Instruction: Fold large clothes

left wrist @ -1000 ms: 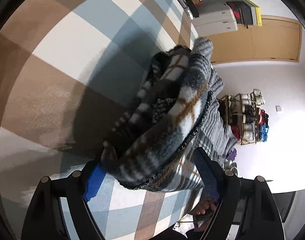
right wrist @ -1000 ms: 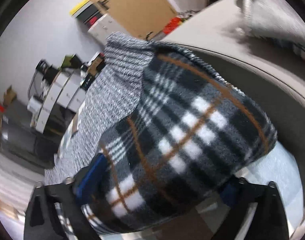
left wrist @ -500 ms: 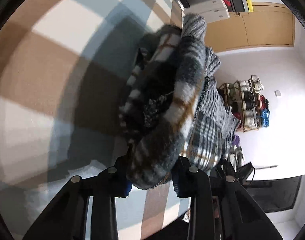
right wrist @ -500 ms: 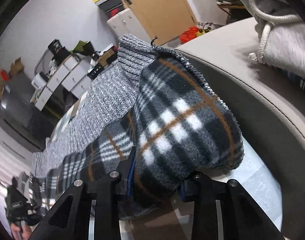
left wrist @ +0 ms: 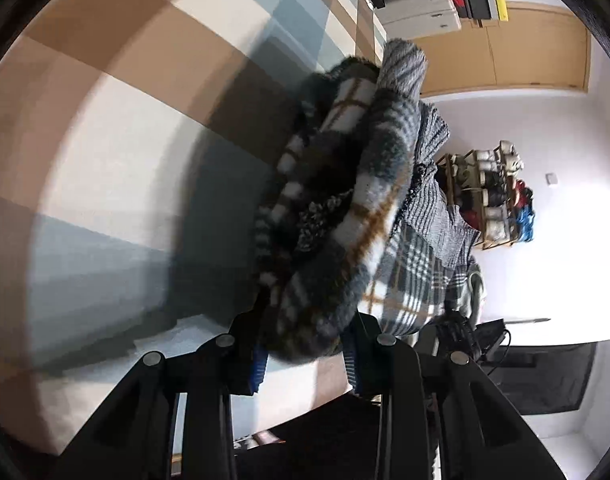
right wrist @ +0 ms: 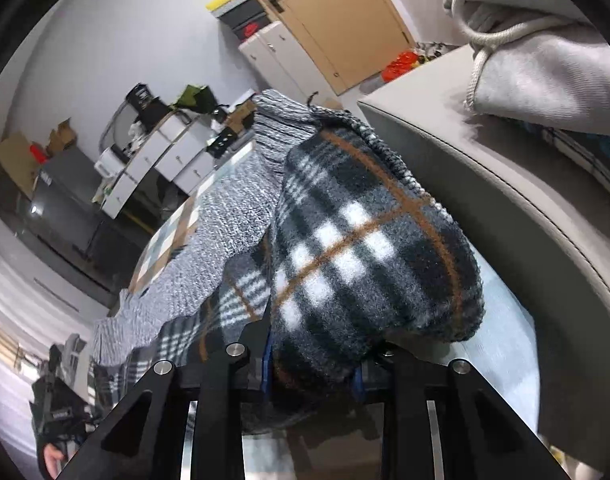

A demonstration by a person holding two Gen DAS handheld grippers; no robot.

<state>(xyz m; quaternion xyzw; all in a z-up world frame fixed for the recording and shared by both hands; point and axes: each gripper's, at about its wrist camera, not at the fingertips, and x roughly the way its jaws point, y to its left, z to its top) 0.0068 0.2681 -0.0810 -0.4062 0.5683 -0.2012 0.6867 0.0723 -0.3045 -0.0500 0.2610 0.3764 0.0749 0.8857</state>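
A thick garment [left wrist: 345, 208] of dark plaid fleece and grey ribbed knit is bunched up and lifted over the checked brown, white and blue cover [left wrist: 105, 160]. My left gripper [left wrist: 305, 354] is shut on one folded edge of it, both blue pads pressing the fleece. In the right wrist view the same garment [right wrist: 365, 248] bulges over my right gripper [right wrist: 313, 368], whose jaws are closing with the fleece pinched between the pads. The grey knit part [right wrist: 209, 240] stretches away from there toward the other hand.
A grey hooded top with a cord [right wrist: 545, 80] lies on a beige padded surface [right wrist: 505, 208] at the right. White cabinets [right wrist: 165, 152], a wooden door [left wrist: 537, 48] and a shoe rack [left wrist: 489, 200] line the walls beyond the cover.
Both grippers went from wide around the garment's edge to pinched on it. The bundle has since risen and shifted across the cover, and the right view has rolled.
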